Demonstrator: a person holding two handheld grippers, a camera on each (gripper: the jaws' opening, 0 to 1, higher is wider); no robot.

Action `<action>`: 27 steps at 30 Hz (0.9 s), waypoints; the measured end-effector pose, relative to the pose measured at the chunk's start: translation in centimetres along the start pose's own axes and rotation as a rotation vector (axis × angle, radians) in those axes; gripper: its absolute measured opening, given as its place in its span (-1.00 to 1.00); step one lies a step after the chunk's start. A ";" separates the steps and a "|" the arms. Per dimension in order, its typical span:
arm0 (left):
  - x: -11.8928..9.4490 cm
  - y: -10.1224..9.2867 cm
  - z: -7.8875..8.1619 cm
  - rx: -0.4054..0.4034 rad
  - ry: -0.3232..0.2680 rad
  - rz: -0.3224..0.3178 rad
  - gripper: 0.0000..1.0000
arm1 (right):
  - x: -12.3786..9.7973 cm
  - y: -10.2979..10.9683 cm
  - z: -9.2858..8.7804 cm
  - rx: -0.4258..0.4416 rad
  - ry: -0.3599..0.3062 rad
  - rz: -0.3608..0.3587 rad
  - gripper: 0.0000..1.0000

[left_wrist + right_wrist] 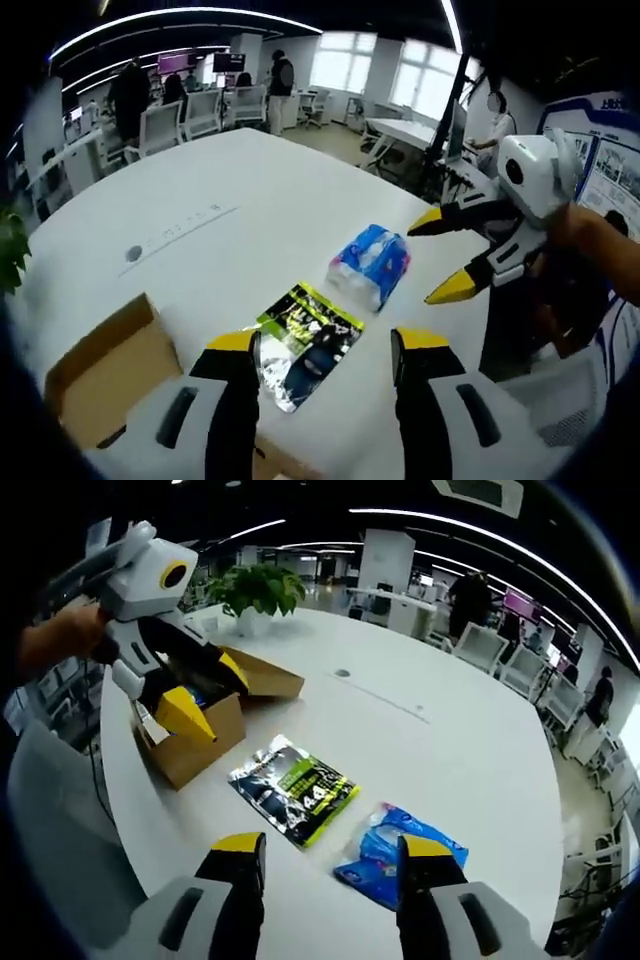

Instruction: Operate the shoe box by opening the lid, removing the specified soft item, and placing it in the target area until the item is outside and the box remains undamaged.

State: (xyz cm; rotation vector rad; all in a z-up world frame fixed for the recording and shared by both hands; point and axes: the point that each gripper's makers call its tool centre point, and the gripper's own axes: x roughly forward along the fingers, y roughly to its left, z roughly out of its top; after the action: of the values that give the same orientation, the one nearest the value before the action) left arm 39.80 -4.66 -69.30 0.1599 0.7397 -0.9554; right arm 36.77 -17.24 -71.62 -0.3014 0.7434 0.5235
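Shoe box (200,725) sits open on the white table (440,750) beneath the spread, empty left gripper (200,695). Beyond it lie a black-and-green packet (293,790) and a blue soft pack (385,855), with the right gripper (440,258) spread and empty.

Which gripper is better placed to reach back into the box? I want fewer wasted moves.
Probably the left gripper: it hangs at the open cardboard box, jaws apart. The right gripper, also open, hangs over the blue packet, farther from the box.
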 end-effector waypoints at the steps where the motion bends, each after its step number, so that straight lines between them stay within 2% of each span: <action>1: -0.6 0.3 -0.2 -0.001 -0.005 0.005 0.14 | 0.1 0.2 0.2 -0.001 -0.001 0.003 0.13; 7: -3.6 2.4 -1.3 -0.041 -0.035 0.064 0.35 | 0.6 2.1 1.4 -0.008 -0.014 0.029 0.30; 14: -6.7 4.5 -2.4 -0.075 -0.072 0.127 0.58 | 1.6 4.1 2.4 -0.045 0.003 0.061 0.30; 27: -11.0 7.1 -5.2 -0.129 -0.107 0.203 0.86 | 3.8 8.8 5.7 -0.081 -0.032 0.146 0.29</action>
State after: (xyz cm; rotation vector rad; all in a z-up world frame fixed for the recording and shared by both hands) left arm 38.84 9.31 -67.49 0.0682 0.6702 -0.7152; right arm 37.49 -6.13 -70.98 -0.3146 0.7171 0.6967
